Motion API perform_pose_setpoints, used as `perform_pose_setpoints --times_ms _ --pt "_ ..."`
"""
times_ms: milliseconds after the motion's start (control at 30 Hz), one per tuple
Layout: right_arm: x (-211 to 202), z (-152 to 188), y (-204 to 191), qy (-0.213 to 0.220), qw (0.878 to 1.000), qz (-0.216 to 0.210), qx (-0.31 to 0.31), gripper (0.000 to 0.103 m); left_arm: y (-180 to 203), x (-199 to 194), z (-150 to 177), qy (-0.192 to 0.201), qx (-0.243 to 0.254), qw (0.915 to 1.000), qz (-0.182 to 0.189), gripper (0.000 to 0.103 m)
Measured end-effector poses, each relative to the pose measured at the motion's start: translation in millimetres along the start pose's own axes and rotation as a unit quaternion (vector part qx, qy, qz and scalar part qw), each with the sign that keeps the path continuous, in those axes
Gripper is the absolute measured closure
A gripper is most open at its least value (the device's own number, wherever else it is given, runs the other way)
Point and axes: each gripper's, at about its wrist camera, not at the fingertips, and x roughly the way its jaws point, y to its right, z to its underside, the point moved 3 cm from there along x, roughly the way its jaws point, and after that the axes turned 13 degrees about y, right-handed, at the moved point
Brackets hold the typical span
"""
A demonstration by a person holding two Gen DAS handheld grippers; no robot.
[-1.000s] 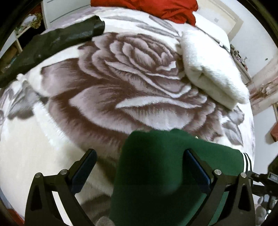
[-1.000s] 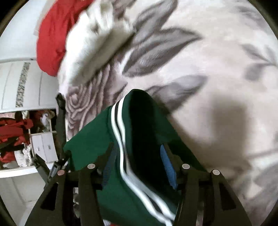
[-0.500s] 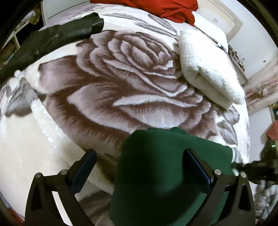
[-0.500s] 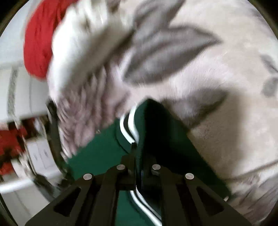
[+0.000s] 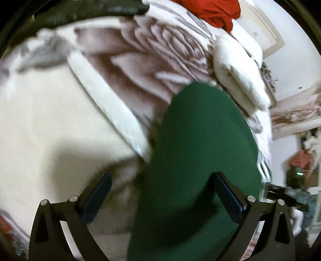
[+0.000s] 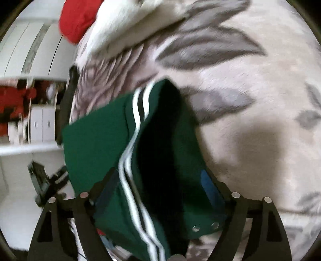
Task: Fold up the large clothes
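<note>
A dark green garment with white stripes lies folded on a bed with a rose-print blanket. In the left wrist view my left gripper is open, its fingers wide apart, and the green cloth lies between them and over the right finger. In the right wrist view my right gripper is open, its fingers on either side of the garment's striped edge. Two metal snaps show on the cloth near the right finger.
A folded white fluffy blanket lies at the back right of the bed. A red garment lies at the head. A dark green-black garment lies at the back left. White cabinets stand beside the bed.
My right gripper shut on the striped edge half a second ago and has opened again. My left gripper stayed open and has swung, so the green cloth reaches further up the view.
</note>
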Motion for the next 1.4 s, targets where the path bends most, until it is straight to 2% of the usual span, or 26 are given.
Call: perform_pose_setpoints --times_ms 100,133,167,267,367,433,533,600,667,700,733,767,800,867,967,1167,1400 --pt "26 8 20 -0.03 0.999 -0.013 -0.001 0.007 -2 12 14 -0.025 -0.026 0.9982 0.048 0.0" --pt "32 10 25 -0.038 0.999 -0.031 0.011 0.006 -2 16 18 -0.031 -0.031 0.9974 0.058 0.0" --pt "42 12 34 -0.052 0.995 -0.068 0.042 0.006 -2 19 21 -0.035 -0.034 0.9966 0.066 0.0" --pt "58 17 47 -0.066 0.985 -0.127 0.095 0.0 -1 32 29 -0.05 -0.052 0.9921 0.103 0.0" --pt "68 17 42 -0.086 0.972 -0.187 0.117 0.0 -2 38 28 -0.052 -0.056 0.9898 0.12 0.0" --pt "81 21 29 -0.117 0.962 -0.219 0.111 0.0 -4 40 26 -0.055 -0.062 0.9876 0.133 0.0" --pt "96 21 16 -0.137 0.964 -0.208 0.093 0.0 -3 42 23 -0.054 -0.063 0.9849 0.152 0.0" --pt "101 19 13 -0.136 0.967 -0.192 0.098 0.0 1 39 19 -0.039 -0.05 0.9855 0.158 0.001" --pt "102 20 7 -0.137 0.97 -0.178 0.096 0.0 8 33 12 -0.017 -0.029 0.9868 0.158 0.008" --pt "101 21 2 -0.137 0.97 -0.177 0.093 0.004 9 33 11 -0.013 -0.027 0.9865 0.161 0.01" --pt "101 22 -2 -0.138 0.969 -0.182 0.094 0.02 10 32 10 -0.012 -0.027 0.9859 0.165 0.014" --pt "100 24 -8 -0.138 0.964 -0.2 0.106 0.031 9 32 9 -0.012 -0.029 0.9852 0.169 0.017" --pt "101 26 -12 -0.137 0.963 -0.203 0.113 0.038 7 30 8 -0.01 -0.035 0.9843 0.173 0.019" --pt "101 30 -23 -0.132 0.966 -0.193 0.106 0.043 4 27 5 -0.008 -0.042 0.9827 0.18 0.021" --pt "89 30 -36 -0.113 0.963 -0.213 0.117 0.052 8 23 -1 -0.008 -0.055 0.9794 0.194 0.021" --pt "45 23 -53 -0.064 0.963 -0.228 0.129 0.056 36 10 -28 -0.007 -0.027 0.9757 0.217 0.022" --pt "-24 -23 -78 -0.004 0.965 -0.233 0.118 0.057 95 -3 -86 -0.001 0.015 0.9673 0.253 0.022"
